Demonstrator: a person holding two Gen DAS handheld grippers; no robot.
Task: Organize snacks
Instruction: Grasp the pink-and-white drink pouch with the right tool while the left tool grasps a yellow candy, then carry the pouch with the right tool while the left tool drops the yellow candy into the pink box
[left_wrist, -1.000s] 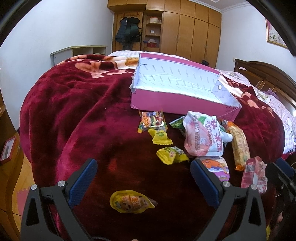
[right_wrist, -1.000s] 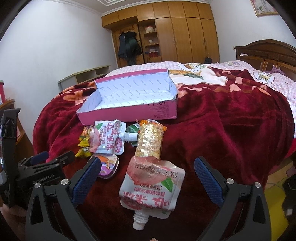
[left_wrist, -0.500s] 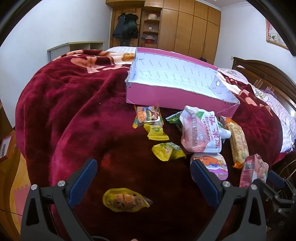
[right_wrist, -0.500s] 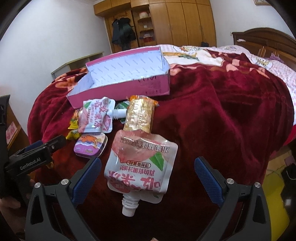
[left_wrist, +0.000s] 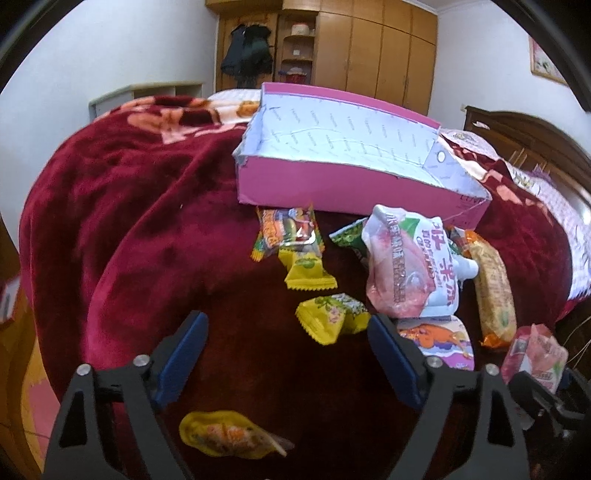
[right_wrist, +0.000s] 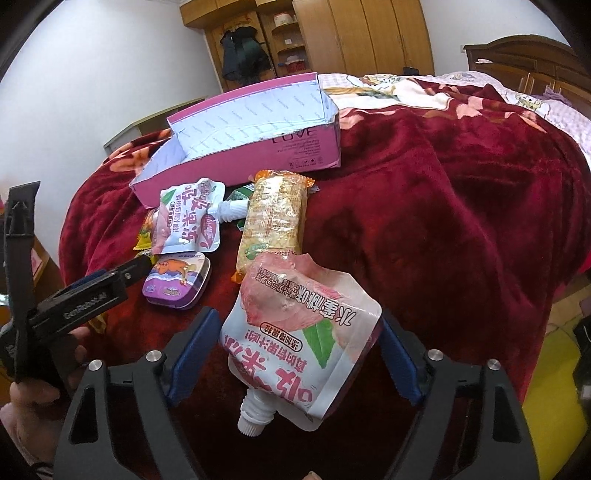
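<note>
A pink open box (left_wrist: 354, 173) (right_wrist: 251, 133) lies on the red blanket (left_wrist: 140, 206), with snacks in front of it. My right gripper (right_wrist: 295, 350) is open, its blue pads on either side of a pink-and-white spouted jelly pouch (right_wrist: 299, 343) lying on the blanket. My left gripper (left_wrist: 288, 354) is open and empty above the blanket, just short of a yellow candy pack (left_wrist: 328, 319). A yellow jelly cup (left_wrist: 229, 434) lies under it. A second pouch (left_wrist: 410, 269), a purple tin (right_wrist: 177, 282) and an orange cracker bar (right_wrist: 275, 218) lie close by.
A second yellow candy (left_wrist: 306, 271) and a colourful packet (left_wrist: 288, 234) lie near the box front. The blanket drops off at the bed's left edge. A wooden wardrobe (left_wrist: 354, 51) and headboard (right_wrist: 528, 62) stand behind. The left gripper shows in the right wrist view (right_wrist: 74, 302).
Both grippers have moved forward and down toward the snacks. The right gripper's pads now flank the jelly pouch. The left gripper has neared the yellow candy pack.
</note>
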